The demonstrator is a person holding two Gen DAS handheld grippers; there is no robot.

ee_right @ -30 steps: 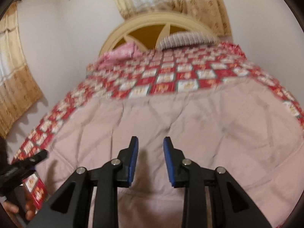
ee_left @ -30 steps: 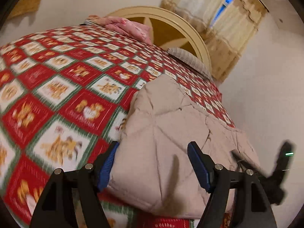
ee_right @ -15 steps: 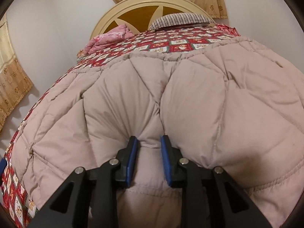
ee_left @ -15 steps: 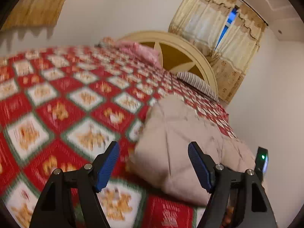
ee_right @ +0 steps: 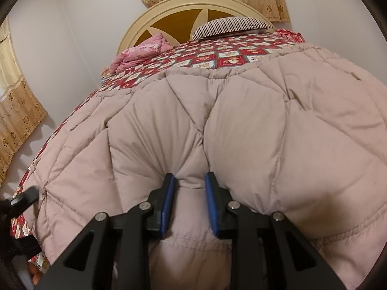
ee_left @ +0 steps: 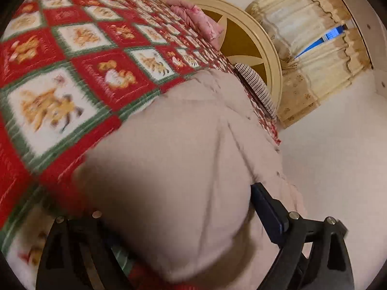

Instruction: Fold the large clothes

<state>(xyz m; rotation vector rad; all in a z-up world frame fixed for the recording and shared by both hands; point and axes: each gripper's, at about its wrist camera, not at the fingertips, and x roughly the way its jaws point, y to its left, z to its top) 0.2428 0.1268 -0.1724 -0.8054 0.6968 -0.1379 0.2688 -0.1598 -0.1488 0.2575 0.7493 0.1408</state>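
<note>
Across the bed's red-and-white patchwork bedspread [ee_left: 79,55] lies the puffy beige quilted coat [ee_right: 241,125], its near hem pinched by the right gripper [ee_right: 189,203] as an anchor while the left gripper [ee_left: 176,222], fingers just widened, straddles a corner, seemingly ready to fold.
</note>
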